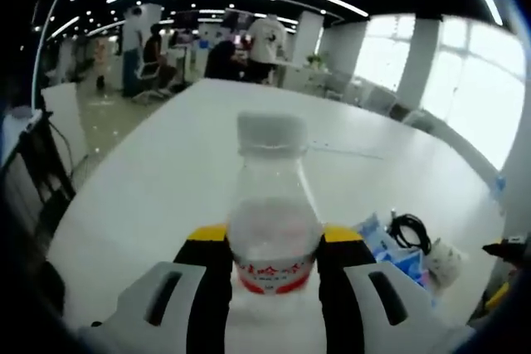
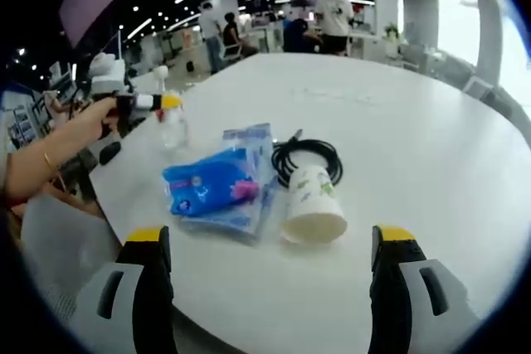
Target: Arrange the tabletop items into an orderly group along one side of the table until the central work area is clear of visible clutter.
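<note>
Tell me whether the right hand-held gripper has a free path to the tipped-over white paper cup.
Probably yes: the right hand-held gripper is open, and the tipped-over white paper cup lies just ahead between its jaws, with only bare white table in between.

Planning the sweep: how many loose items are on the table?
4: the water bottle clamped in the left gripper near the edge, then the blue packet, black cable and tipped paper cup clustered together.

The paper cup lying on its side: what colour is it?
White with small green markings; the right gripper view shows the paper cup best.
</note>
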A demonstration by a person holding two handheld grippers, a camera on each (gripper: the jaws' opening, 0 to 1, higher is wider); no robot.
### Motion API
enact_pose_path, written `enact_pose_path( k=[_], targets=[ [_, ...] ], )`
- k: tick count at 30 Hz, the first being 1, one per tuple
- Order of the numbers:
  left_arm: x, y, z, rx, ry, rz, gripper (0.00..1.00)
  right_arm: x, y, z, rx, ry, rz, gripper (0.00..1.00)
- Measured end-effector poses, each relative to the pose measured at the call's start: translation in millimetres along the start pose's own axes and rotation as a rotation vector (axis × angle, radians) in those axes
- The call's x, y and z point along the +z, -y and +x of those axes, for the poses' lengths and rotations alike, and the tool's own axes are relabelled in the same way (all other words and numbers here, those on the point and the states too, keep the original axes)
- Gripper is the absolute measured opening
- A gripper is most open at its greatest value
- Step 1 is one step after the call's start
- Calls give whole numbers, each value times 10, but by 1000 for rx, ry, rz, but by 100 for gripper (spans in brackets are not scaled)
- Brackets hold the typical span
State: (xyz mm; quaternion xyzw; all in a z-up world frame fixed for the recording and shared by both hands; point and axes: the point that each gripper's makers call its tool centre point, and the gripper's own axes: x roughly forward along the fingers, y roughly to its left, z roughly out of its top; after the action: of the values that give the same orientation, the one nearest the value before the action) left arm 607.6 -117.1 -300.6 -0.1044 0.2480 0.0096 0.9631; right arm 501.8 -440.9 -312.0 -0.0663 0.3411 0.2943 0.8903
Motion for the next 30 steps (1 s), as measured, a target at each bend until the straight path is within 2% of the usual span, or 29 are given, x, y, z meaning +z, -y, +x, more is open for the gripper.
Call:
enact_pose_path(
  k=[6, 15, 23, 28, 30],
  targets=[
    [167, 15, 81, 1, 37, 30, 37, -3, 9, 8, 0, 2, 5, 100],
    [473, -21, 283, 10, 95, 17, 37, -42, 38, 22, -9, -16, 6, 100],
    [621, -33, 473, 8, 102, 56, 37, -98, 62, 44, -11, -37, 24, 100],
    [654, -34, 573, -6, 104, 60, 37, -124, 89, 52, -17, -49, 33, 100],
    [656, -42, 622, -2, 98, 105, 37, -136, 98, 56, -19, -54, 35, 100]
  ],
)
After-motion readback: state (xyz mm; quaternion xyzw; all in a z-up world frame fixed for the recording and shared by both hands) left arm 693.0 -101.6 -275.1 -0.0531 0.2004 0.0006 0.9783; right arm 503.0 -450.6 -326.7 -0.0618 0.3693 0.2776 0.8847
